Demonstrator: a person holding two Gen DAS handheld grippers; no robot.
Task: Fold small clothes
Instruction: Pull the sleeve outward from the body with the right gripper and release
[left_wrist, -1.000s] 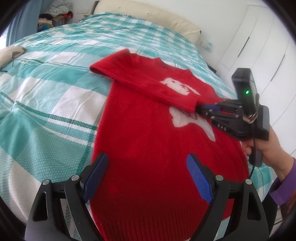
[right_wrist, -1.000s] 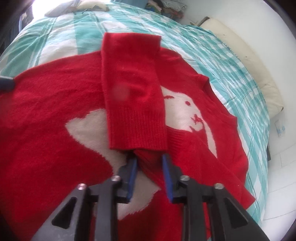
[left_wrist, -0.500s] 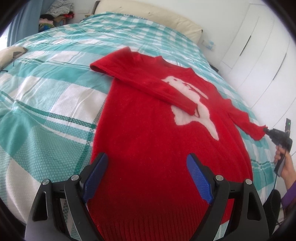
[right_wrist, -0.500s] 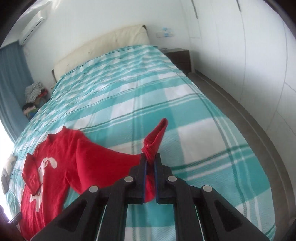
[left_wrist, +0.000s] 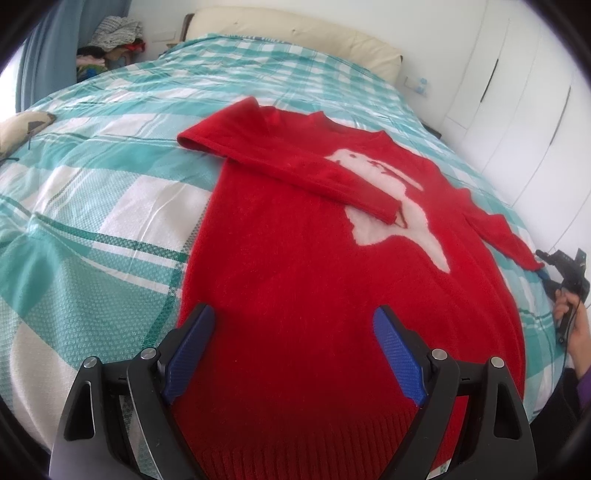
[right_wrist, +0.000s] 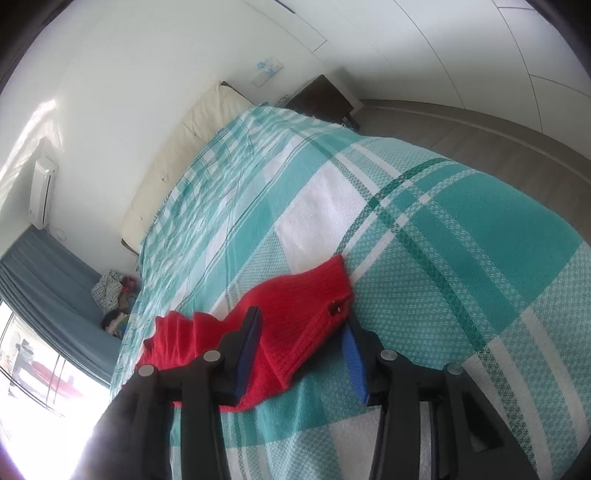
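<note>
Sweater (left_wrist: 295, 266): fuzzy red knit, matt, ribbed at the hem. Bed cover (left_wrist: 92, 221): woven checked cloth, textured. Left tongs (left_wrist: 291, 350): black matt plastic; pads (left_wrist: 397, 354) ridged blue.

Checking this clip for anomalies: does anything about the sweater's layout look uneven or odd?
Yes. The red sweater is lopsided: one sleeve lies folded across the chest, the other sleeve stretches out over the checked bedspread. Its cuff lies between the open jaws of the right hand-held gripper.

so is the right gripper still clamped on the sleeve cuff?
No. In the right wrist view the right gripper stands open, its fingers apart on either side of the red sleeve cuff lying on the bedspread.
</note>
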